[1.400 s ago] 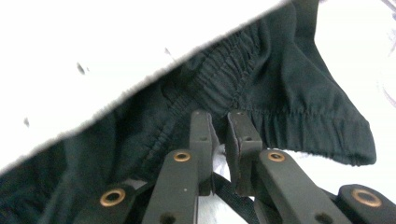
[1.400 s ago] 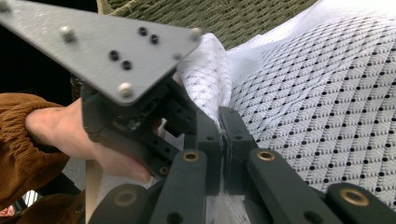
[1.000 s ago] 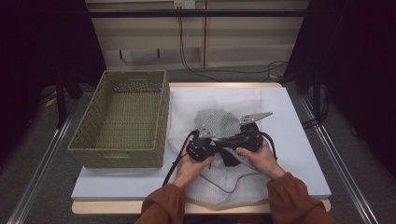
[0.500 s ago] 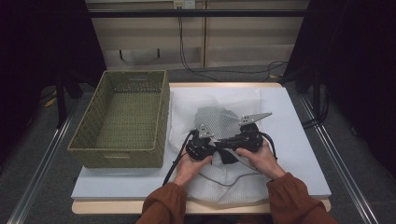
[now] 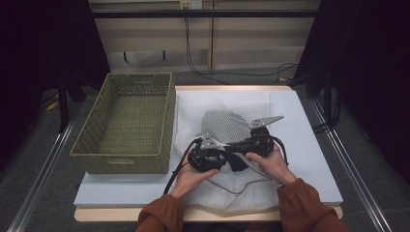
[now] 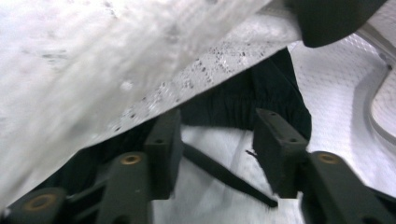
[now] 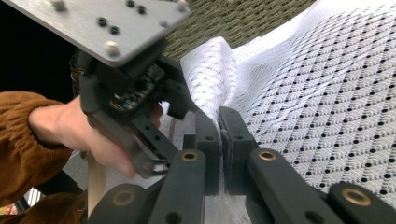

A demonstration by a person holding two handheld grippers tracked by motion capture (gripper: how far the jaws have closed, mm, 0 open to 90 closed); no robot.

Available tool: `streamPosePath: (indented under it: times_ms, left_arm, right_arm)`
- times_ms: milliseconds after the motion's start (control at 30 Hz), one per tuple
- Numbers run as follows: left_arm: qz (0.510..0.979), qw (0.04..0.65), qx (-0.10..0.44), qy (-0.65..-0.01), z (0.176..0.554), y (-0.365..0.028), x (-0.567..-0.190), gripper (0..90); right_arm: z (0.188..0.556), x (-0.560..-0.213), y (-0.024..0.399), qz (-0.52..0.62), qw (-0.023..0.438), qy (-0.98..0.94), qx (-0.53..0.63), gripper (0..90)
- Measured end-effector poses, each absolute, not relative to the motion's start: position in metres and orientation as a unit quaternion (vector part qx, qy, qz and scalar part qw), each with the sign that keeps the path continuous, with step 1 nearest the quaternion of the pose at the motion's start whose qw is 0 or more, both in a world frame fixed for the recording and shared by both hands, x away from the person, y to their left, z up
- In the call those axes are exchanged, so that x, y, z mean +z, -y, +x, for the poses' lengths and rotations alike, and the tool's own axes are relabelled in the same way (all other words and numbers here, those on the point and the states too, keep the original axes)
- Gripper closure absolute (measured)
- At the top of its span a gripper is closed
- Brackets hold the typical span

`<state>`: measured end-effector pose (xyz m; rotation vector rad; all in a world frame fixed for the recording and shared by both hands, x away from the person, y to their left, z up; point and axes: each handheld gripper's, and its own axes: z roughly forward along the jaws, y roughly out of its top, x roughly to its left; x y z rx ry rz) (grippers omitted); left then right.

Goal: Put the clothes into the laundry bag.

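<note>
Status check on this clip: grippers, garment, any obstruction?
Left gripper jaws just opened, nothing between them. Right gripper shut on white mesh garment. Wicker basket at left, clear of the work.

A white mesh garment (image 5: pixel 227 128) lies spread over the middle of the worktop (image 5: pixel 309 145), just right of the woven basket. Its fabric is thin and net-like, dotted with small holes in a diamond pattern, and it looks loose and rumpled rather than flat. One part is lifted into a rounded hump toward the far side, while the rest spills toward the near edge of the worktop. A dark band (image 6: pixel 243 105) with gathered, elastic-like ribbing shows under a raised flap of the mesh. A fold of the cloth (image 7: pixel 212 84) stands up in a narrow ridge, pinched at its base.
</note>
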<state>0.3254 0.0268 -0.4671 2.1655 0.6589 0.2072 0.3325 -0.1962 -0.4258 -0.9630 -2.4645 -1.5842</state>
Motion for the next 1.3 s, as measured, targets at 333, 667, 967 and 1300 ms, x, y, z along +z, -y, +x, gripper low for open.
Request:
streamPosePath:
  times_ms: [333,667,967,1300]
  left_arm:
    - [0.874,0.414,0.074,-0.242,0.313,-0.051,-0.461,48.6]
    - [0.883,0.405,0.063,-0.229,0.295,-0.08,-0.458,73.7]
    - [0.889,0.393,0.072,-0.224,0.277,-0.105,-0.453,61.9]
    - [0.891,0.369,0.098,-0.247,0.269,-0.134,-0.462,54.7]
  right_arm:
    - [0.332,-0.427,0.193,-0.309,0.026,0.803,-0.508,87.2]
    - [0.33,-0.428,0.192,-0.31,0.027,0.805,-0.506,86.8]
    - [0.33,-0.429,0.193,-0.311,0.028,0.806,-0.503,86.8]
    - [0.328,-0.432,0.191,-0.313,0.026,0.81,-0.495,86.2]
